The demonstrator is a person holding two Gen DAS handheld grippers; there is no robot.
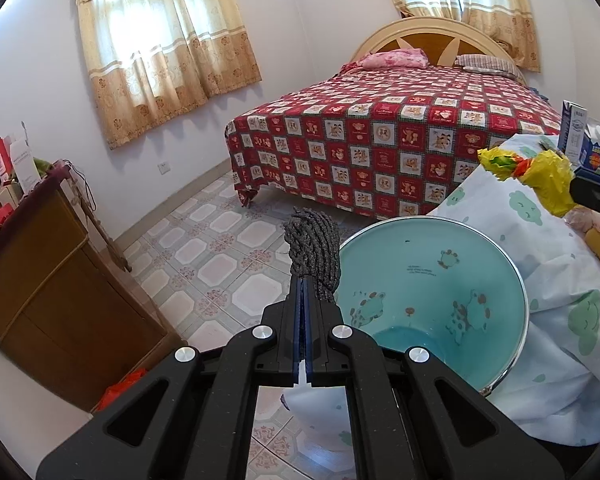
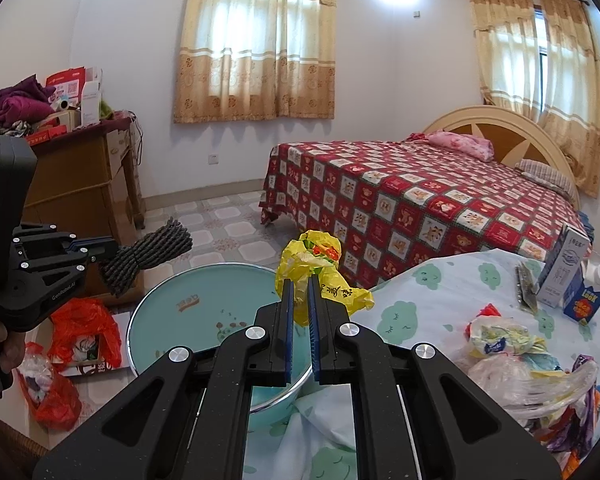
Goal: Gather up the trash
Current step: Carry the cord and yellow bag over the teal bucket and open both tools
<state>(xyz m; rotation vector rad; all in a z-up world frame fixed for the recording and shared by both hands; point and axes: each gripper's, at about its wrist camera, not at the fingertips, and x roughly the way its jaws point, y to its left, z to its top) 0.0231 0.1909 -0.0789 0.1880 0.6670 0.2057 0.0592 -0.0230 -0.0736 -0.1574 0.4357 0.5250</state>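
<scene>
Left gripper [image 1: 305, 280] is clamped on a grey rag [image 1: 312, 252], right gripper [image 2: 300, 280] on a yellow bag [image 2: 320, 272]. Risk: either load, released early, misses the basin [image 2: 204, 280].

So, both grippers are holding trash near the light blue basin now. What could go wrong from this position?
1. The crumpled yellow plastic bag is clamped in the right gripper only at its middle; loose ends may catch or slip out.
2. The dark grey bundle of cord in the left gripper hangs beside the round light blue basin, not clearly over it, so it may fall on the tiled floor.
3. The basin leans against the cloud-print cloth and could tip.
</scene>
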